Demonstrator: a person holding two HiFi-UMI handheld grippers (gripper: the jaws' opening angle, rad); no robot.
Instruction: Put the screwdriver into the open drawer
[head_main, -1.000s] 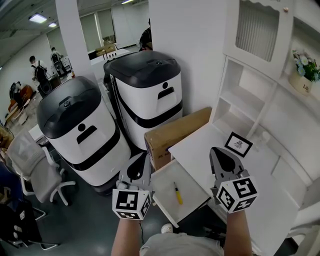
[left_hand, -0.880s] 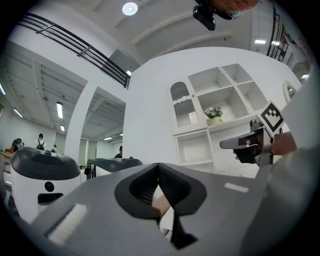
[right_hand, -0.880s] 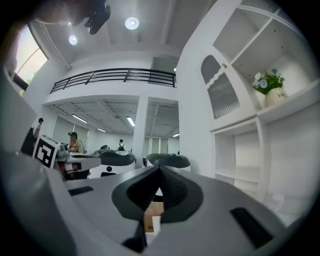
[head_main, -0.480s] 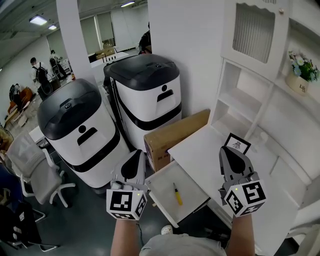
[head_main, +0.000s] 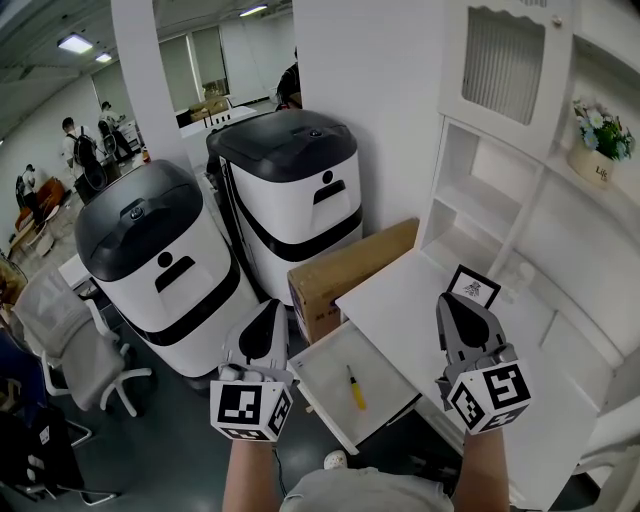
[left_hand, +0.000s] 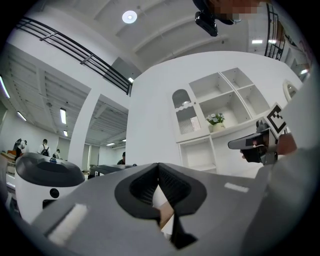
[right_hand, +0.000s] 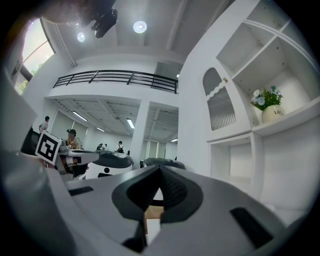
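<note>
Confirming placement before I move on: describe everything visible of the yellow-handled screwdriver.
The small screwdriver has a yellow handle, plastic by its look, and a short dark shaft. It lies flat on the floor of the open white drawer, near its middle, shaft pointing away from the person. Only the drawer touches it.

1. The screwdriver (head_main: 353, 387) lies in the open drawer (head_main: 388, 384), which juts out below the counter's (head_main: 400, 300) left edge;
2. a cardboard box (head_main: 350, 265) stands behind the drawer, seemingly on the floor, with two machines (head_main: 290, 185) to its left;
3. the left tool (head_main: 272, 312) hangs left of the drawer; the right tool (head_main: 452, 305) hangs over the counter, just before a frame (head_main: 472, 288).
</note>
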